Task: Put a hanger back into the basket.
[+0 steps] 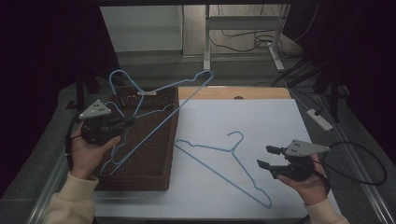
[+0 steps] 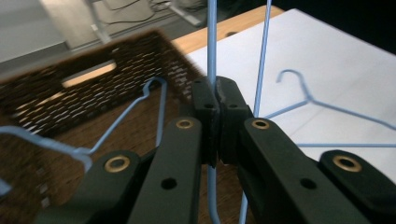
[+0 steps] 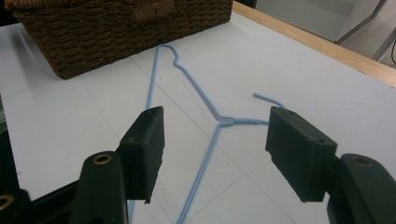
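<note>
1. Nearest of all are my own two grippers, one in each hand: my left gripper (image 1: 125, 124) is over the basket, and my right gripper (image 1: 267, 157) is over the white sheet near the table's near right corner.
2. My left jaws are pressed together on the wire of a blue hanger (image 2: 211, 56), which I hold tilted above the basket, its long straight bar running up and away toward the far edge of the table.
3. My right jaws stand wide apart with nothing between them; in the right gripper view they frame the neck of the flat hanger (image 3: 205, 105) below them, not touching it.
4. I count three blue wire hangers: the one I am holding, a second one (image 1: 154, 110) lying inside the basket, and the flat one lying on the white sheet between the basket and my right hand.
5. One brown woven basket (image 1: 154, 179) sits at the left of the table, its right wall just beside the flat hanger's shoulder.
6. One white sheet (image 1: 261, 121) covers the tabletop.
7. One white power strip (image 1: 319, 119) lies on the floor beyond the table's right side.
</note>
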`<control>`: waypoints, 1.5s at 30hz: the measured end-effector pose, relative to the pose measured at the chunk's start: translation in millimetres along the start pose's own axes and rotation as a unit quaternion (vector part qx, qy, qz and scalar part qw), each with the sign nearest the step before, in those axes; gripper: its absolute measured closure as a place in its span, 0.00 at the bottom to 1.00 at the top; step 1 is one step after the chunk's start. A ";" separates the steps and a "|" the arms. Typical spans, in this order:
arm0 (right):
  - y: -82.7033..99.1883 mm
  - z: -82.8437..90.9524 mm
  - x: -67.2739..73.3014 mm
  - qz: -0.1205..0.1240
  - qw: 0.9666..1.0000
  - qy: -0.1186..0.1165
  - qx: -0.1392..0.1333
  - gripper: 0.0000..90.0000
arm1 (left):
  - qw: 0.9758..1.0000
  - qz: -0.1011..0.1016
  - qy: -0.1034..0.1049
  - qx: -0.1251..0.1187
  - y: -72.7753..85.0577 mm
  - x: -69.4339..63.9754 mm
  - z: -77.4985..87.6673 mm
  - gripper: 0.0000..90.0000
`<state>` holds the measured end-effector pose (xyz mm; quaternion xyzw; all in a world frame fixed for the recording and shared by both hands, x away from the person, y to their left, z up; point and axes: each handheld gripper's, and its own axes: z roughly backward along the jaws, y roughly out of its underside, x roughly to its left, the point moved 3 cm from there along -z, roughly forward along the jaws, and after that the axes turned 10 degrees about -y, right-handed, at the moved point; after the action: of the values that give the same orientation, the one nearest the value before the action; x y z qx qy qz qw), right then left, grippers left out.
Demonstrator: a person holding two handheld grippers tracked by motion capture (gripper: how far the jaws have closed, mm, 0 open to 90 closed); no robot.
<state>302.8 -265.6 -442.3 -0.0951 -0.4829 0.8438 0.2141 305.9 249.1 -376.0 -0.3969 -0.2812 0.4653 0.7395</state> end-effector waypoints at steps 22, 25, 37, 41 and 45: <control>1.7 -4.3 -0.2 0.000 1.000 -0.001 0.006 0.42 | 0.994 0.012 -0.085 0.062 38.4 47.5 -6.1 0.99; 1.9 -4.0 -0.8 0.000 1.000 -0.001 0.007 0.42 | 0.994 0.010 -0.087 0.071 41.5 48.6 -8.5 0.98; 3.3 -4.5 -2.1 -0.004 1.000 -0.002 0.007 0.42 | 0.989 0.005 -0.097 0.115 57.0 51.1 -21.4 0.98; 4.0 -4.8 -2.5 -0.004 1.000 -0.001 0.010 0.42 | 0.987 0.001 -0.094 0.132 60.8 48.6 -28.3 0.98; 3.9 -5.6 -1.9 -0.005 1.000 -0.003 0.010 0.42 | 0.984 -0.008 -0.096 0.152 63.8 45.1 -38.0 0.98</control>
<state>305.5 -263.9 -448.7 -0.0882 -0.4758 0.8477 0.2173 324.5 294.0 -448.0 -0.2311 -0.2797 0.5324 0.7648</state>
